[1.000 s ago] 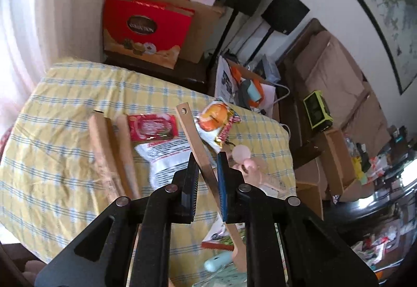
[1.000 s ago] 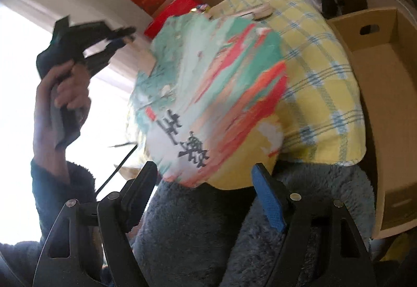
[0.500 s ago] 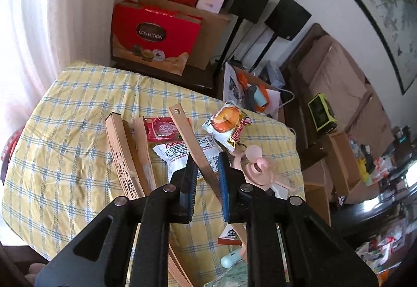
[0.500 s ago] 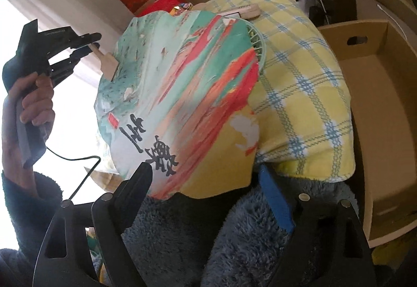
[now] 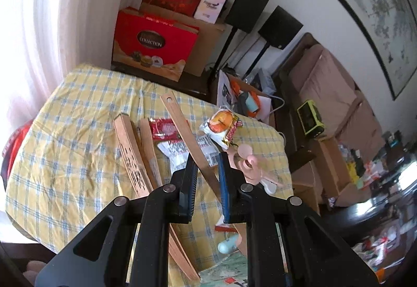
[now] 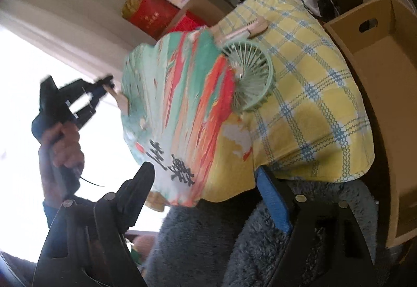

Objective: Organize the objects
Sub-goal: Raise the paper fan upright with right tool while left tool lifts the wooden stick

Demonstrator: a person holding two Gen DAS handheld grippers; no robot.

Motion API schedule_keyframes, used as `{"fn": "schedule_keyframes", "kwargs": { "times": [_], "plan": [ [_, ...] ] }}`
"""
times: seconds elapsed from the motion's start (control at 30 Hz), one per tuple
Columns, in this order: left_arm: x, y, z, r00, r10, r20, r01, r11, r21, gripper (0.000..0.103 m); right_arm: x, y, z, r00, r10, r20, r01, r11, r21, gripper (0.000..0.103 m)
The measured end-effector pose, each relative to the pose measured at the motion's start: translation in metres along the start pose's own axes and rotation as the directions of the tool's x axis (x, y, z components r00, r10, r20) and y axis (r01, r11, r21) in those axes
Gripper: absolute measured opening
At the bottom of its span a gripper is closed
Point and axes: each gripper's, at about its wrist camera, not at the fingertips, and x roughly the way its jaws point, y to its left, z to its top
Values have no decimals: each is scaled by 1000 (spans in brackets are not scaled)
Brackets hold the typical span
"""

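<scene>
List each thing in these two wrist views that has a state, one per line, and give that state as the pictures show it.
Left claw: shut on the paddle fan's wooden handle.
Right claw: jaws closing, pads not pressing the fan's rim between them.
Paddle fan: lifted clear of the table, tilted.
Green handheld fan: lying on the tablecloth, partly behind the paddle fan.
Pink handheld fan: lying flat.
Folding fan: folded shut, lying flat.
Cardboard box: open-topped.

On the table [image 5: 65, 130], two folded fans [image 5: 135, 156] lie left of the snack packets [image 5: 221, 125]; a small fan [image 5: 250, 164] sits right, perhaps touching them.
</scene>
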Motion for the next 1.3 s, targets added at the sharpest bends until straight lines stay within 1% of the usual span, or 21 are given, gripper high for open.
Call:
{"fn": "schedule_keyframes", "kwargs": {
  "times": [0.03, 0.07, 0.13, 0.17, 0.2, 0.27, 0.33, 0.47, 0.63, 0.7, 0.73, 0.9, 0.93, 0.97, 1.0, 1.13, 1.2, 1.3],
  "plan": [
    [-1, 3, -1, 1000, -19, -9, 19, 1000, -11, 14, -4, -1, 1, 1000, 21, 20, -21, 1000, 9, 76],
    [-2, 5, -3, 999, -38, -18, 38, 999, -23, 14, -7, -2, 3, 998, 45, 44, -45, 999, 9, 73],
    [-2, 6, -7, 998, -48, -26, 47, 998, -29, 13, -10, 1, 4, 994, 73, 77, -73, 997, -4, 64],
    [0, 6, -11, 998, -47, -35, 46, 999, -28, 13, -9, 4, 4, 992, 95, 78, -94, 995, -23, 58],
    [3, 5, -15, 998, -49, -44, 47, 998, -30, 13, -7, 7, 3, 992, 103, 71, -101, 994, -35, 56],
    [9, 1, -24, 997, -53, -64, 52, 998, -25, 13, 0, 14, 0, 996, 71, 54, -66, 995, -80, 54],
    [14, -3, -31, 995, -59, -80, 58, 998, -18, 13, 9, 19, -2, 1000, 4, 28, 0, 993, -119, 52],
    [15, -14, -39, 997, -45, -62, 46, 999, 16, 13, 22, 15, -5, 998, -50, -24, 47, 992, -113, 49],
    [12, -17, -40, 998, -44, -50, 45, 999, 29, 13, 27, 10, -8, 997, -51, -50, 45, 993, -108, 47],
    [10, -15, -41, 998, -42, -44, 43, 999, 26, 13, 32, 10, -10, 995, -71, -75, 62, 990, -126, 43],
    [10, -14, -41, 998, -40, -44, 42, 999, 24, 13, 31, 9, -12, 994, -75, -79, 65, 989, -130, 43],
    [13, -8, -42, 997, -56, -61, 56, 998, -4, 15, 34, 8, -14, 994, -67, -92, 54, 989, -139, 40],
    [15, -7, -41, 996, -60, -63, 59, 998, -9, 16, 33, 8, -14, 993, -79, -88, 66, 988, -142, 38],
    [19, -6, -39, 996, -55, -71, 55, 998, -8, 16, 33, 8, -13, 993, -87, -86, 74, 986, -148, 28],
    [22, -5, -38, 995, -57, -80, 56, 998, -14, 16, 32, 8, -14, 993, -85, -81, 72, 986, -148, 26],
    [35, 3, -34, 990, -73, -120, 68, 997, -44, 16, 31, 7, -15, 993, -93, -79, 80, 985, -153, 24],
    [34, 3, -35, 991, -75, -115, 71, 997, -40, 16, 31, 5, -15, 993, -91, -81, 79, 986, -145, 24],
    [27, -1, -39, 994, -55, -91, 54, 998, -17, 16, 31, 7, -15, 993, -93, -79, 81, 986, -149, 24]
  ]
}}
